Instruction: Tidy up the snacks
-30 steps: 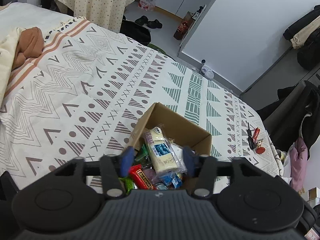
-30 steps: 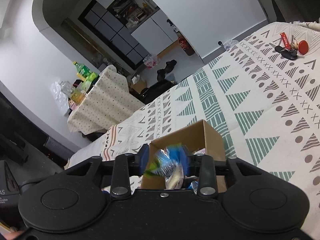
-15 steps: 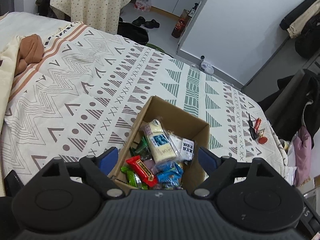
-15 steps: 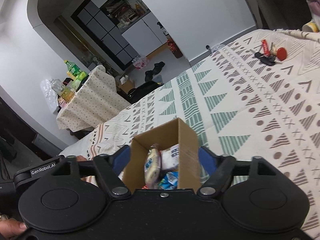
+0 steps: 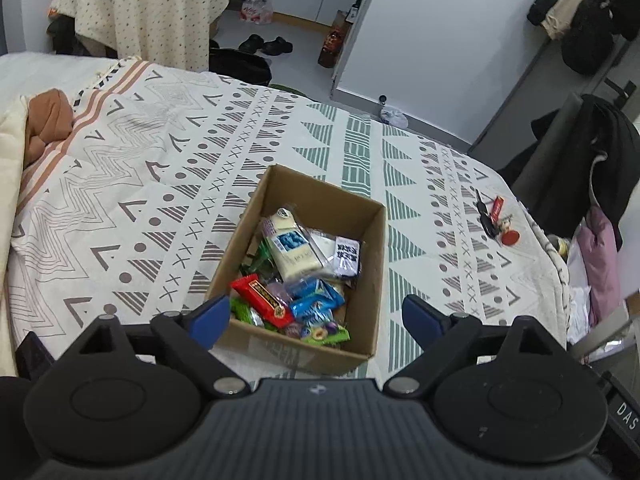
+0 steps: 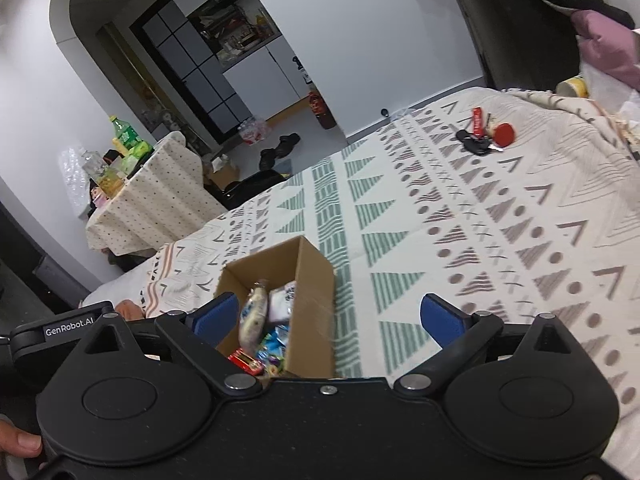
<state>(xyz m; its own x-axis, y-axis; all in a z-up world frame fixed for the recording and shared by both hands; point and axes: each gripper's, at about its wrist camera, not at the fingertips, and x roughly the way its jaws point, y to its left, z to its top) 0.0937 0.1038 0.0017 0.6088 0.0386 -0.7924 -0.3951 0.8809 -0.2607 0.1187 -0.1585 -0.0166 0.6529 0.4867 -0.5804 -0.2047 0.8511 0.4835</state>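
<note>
Sitting on the bed (image 5: 168,184), the box (image 5: 362,240) has its top open and the snacks (image 5: 294,276) piled inside: a pale packet with a blue label on top, a red bar, blue and green wrappers nearer me. I see my left gripper (image 5: 316,316) hanging over the box's near end with jaws spread wide and nothing between them; one blue tip overlaps the near left corner in the picture, the other hangs off beyond the right wall. My right gripper (image 6: 336,316) looks from the side, jaws likewise spread and empty, the box (image 6: 312,300) showing between its tips toward the left.

Room to move: the bedspread is bare all round the box on every side I can see. A bunch of keys (image 5: 494,220) lies well apart near the far right edge of the bed, close to where the spread drops off. A brown cloth (image 5: 46,120) lies at the left, by the pale bedding.

The near wall of the box is partly cut off by my left gripper's body. From the right view the tall side wall hides most of the snacks. Print on the wrappers is too small to read. A fingertip (image 6: 20,446) shows at the lower left corner of the right view.
</note>
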